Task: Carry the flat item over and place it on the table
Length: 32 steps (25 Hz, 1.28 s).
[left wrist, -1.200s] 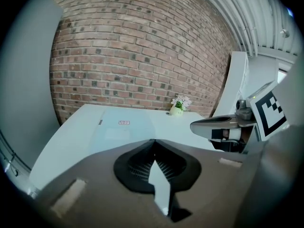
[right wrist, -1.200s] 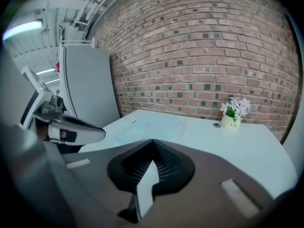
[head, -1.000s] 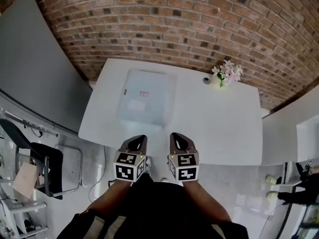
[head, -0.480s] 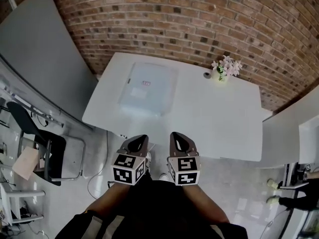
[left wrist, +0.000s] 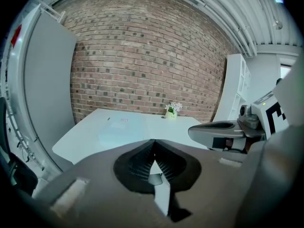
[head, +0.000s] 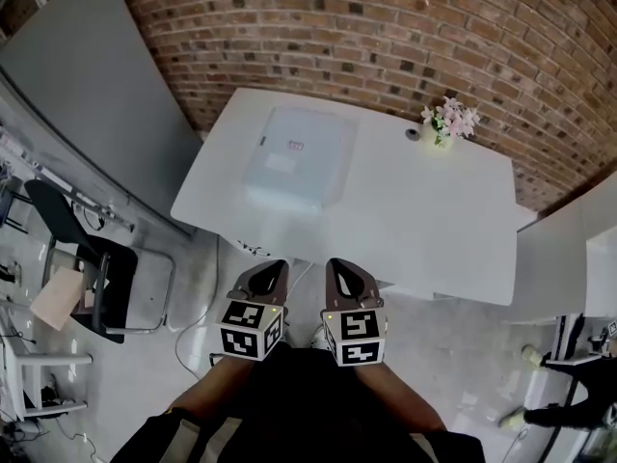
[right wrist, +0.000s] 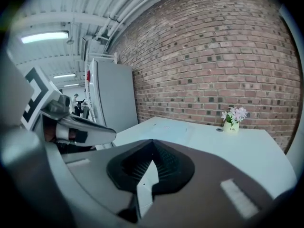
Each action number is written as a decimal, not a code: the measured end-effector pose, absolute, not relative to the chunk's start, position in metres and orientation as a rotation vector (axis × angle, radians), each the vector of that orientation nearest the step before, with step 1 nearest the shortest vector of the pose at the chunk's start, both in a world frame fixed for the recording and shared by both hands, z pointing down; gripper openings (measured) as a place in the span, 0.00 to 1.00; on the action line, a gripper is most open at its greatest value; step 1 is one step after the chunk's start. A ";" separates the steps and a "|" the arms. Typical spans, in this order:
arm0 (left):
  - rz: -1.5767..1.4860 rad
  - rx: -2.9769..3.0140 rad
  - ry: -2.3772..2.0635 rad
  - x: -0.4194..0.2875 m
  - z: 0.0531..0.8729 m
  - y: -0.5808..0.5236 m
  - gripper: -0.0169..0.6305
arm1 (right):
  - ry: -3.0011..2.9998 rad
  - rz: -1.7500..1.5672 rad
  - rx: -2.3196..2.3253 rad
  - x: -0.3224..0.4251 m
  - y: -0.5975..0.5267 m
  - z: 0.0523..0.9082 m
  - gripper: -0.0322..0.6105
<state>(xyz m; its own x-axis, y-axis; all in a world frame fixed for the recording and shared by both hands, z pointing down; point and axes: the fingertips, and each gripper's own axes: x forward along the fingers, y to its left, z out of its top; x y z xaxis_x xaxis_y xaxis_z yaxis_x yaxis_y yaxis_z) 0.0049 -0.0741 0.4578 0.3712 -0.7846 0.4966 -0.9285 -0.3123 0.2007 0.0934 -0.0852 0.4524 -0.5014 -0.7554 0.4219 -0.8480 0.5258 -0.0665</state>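
The flat item (head: 294, 157) is a pale, translucent rectangular pack with a small red label. It lies flat on the left half of the white table (head: 424, 201). In the left gripper view the flat item (left wrist: 118, 129) shows far ahead on the table (left wrist: 185, 127). My left gripper (head: 270, 270) and right gripper (head: 342, 268) are side by side close to my body, short of the table's near edge. Both are shut with nothing between the jaws. The left gripper (left wrist: 153, 140) and right gripper (right wrist: 152, 141) point slightly down toward the table.
A small vase of pink flowers (head: 451, 122) and a little round object (head: 413, 134) stand at the table's far right, against a brick wall (head: 386, 37). A grey panel (head: 87, 95) and a black chair (head: 77, 258) are to the left. White cabinets (head: 578, 249) stand on the right.
Both grippers have drawn back from the table's near edge, still shut and empty. The table and flat item now sit farther off in the head view.
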 end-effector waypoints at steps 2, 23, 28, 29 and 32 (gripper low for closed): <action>0.415 2.200 -1.483 0.002 0.454 -0.073 0.03 | -2.431 0.361 1.326 0.088 -0.081 0.448 0.05; 0.354 2.267 -1.468 -0.094 0.445 0.010 0.03 | -2.374 0.319 1.446 0.007 0.002 0.434 0.05; 0.351 2.291 -1.453 -0.102 0.449 0.028 0.03 | -2.373 0.318 1.466 -0.004 0.030 0.439 0.05; 0.354 2.292 -1.451 -0.105 0.451 0.031 0.03 | -2.371 0.325 1.464 -0.007 0.035 0.442 0.05; 0.361 2.299 -1.447 -0.109 0.453 0.038 0.03 | -2.361 0.342 1.455 -0.013 0.047 0.451 0.05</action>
